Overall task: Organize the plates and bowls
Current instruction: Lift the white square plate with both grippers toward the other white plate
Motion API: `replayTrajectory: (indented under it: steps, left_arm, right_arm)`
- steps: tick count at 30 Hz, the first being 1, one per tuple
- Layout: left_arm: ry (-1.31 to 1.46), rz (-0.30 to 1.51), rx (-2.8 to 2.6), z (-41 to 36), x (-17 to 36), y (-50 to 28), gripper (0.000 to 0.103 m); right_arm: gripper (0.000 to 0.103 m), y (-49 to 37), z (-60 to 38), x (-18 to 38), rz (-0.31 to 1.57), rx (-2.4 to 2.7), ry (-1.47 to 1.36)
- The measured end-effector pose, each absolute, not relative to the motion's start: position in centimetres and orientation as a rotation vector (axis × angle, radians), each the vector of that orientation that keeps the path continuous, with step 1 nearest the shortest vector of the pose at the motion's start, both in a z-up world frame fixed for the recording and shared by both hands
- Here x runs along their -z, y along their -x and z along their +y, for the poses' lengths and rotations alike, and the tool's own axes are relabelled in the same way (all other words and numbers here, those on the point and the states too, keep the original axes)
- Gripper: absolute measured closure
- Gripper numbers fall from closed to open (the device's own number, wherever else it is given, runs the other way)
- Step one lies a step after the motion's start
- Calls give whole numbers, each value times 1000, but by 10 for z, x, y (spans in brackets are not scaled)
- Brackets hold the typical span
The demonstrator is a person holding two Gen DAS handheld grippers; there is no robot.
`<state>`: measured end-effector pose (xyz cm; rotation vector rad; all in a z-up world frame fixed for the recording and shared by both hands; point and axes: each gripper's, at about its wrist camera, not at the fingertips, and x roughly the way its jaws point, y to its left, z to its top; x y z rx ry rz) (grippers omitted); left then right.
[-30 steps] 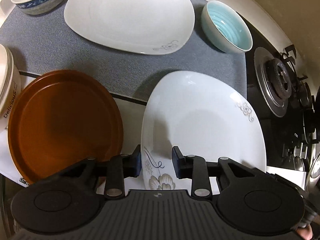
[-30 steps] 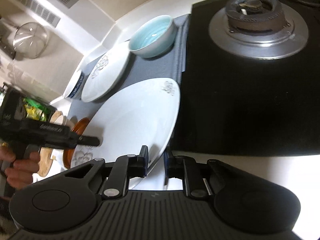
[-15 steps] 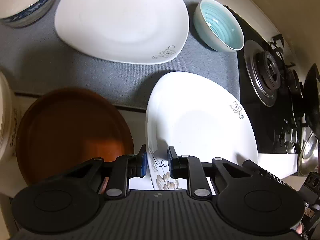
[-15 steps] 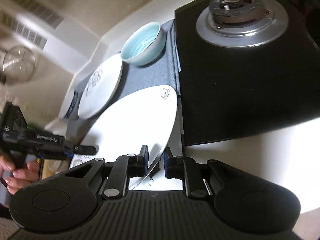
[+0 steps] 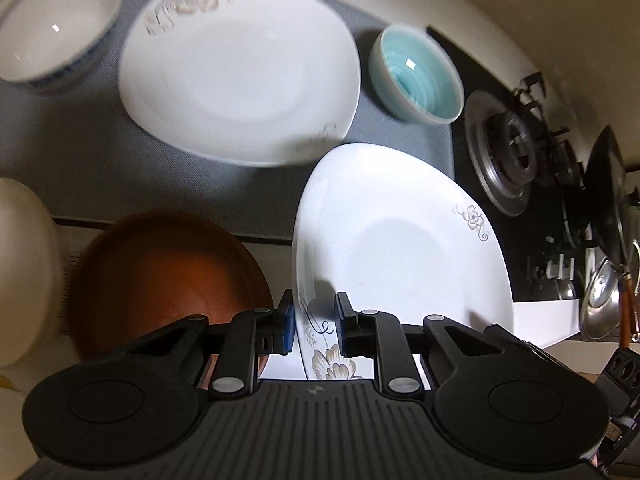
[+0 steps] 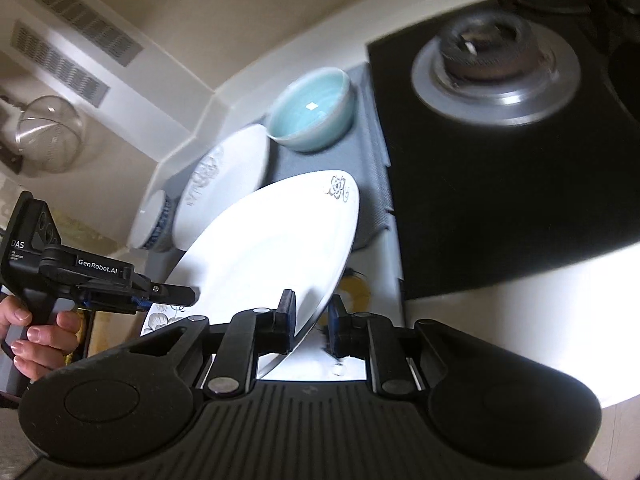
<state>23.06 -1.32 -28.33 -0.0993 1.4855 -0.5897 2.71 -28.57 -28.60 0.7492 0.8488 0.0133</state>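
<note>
Since the earlier frames, both grippers have lifted the near floral plate (image 5: 404,248) off the counter's front edge and tilted it toward the second floral plate (image 5: 240,76) on the grey mat (image 5: 80,168). Left gripper (image 5: 316,326) and right gripper (image 6: 310,320) each pinch its rim. Recommended: level it, keep both grips even, clear the teal bowl (image 5: 418,76), then lower it squarely.

Readable text, right wrist view only, left edge of frame: I get "GenRobot.AI" in white on the left gripper (image 6: 176,296) body, plus partial "DAS" on its rear housing. Small print beneath: illegible.
</note>
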Motion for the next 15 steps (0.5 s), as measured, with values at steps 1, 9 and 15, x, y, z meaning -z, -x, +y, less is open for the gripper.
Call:
replayTrajectory:
  steps: [1, 9, 15]
  left_arm:
    - [104, 1474, 586, -8, 276, -232, 82]
    - [175, 1417, 467, 49, 258, -270, 81]
    - [167, 1406, 426, 74, 269, -314, 80]
  right_arm:
    - [85, -30, -282, 280, 842, -22, -739]
    - [84, -91, -247, 269, 821, -118, -714]
    - [85, -144, -218, 281, 841, -128, -696]
